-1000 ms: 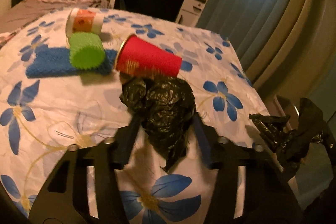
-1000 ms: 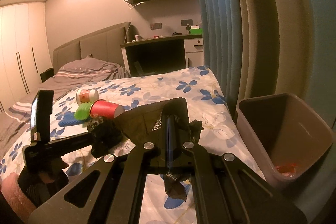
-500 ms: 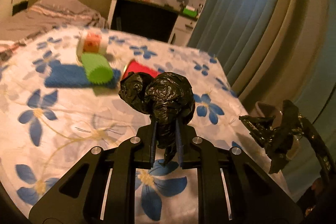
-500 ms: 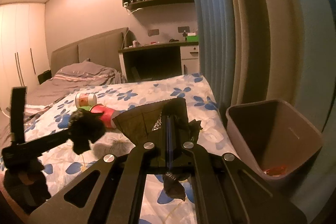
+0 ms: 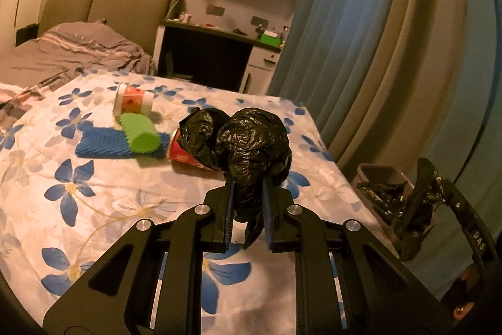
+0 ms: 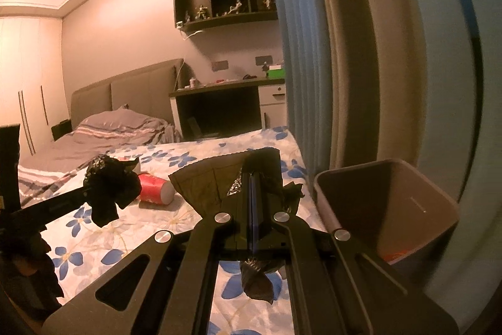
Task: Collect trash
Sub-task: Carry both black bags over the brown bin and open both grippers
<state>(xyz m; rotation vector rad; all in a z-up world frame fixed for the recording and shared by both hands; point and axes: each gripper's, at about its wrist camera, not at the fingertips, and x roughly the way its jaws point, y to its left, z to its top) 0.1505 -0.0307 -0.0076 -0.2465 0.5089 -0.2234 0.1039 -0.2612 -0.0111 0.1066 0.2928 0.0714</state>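
My left gripper (image 5: 248, 197) is shut on a crumpled black plastic bag (image 5: 248, 143) and holds it above the flowered bed; this bag also shows in the right wrist view (image 6: 109, 184). My right gripper (image 6: 252, 178) is shut on another black plastic piece (image 6: 260, 168), which shows at the right of the left wrist view (image 5: 408, 206). A red paper cup (image 6: 155, 192) lies on its side on the bed, partly hidden behind the bag in the left wrist view (image 5: 183, 153). A grey trash bin (image 6: 386, 209) stands beside the bed at the right, with something orange at its bottom.
A green ridged cup (image 5: 139, 135) lies on a blue cloth (image 5: 103, 143), with an orange-and-white cup (image 5: 133, 99) behind it. Blue curtains (image 5: 360, 36) hang to the right of the bed. A desk (image 6: 226, 102) and headboard stand at the far end.
My left gripper closed on the black bag and lifted it off the bed. The right gripper, still gripping its black piece, moved closer to the bin.
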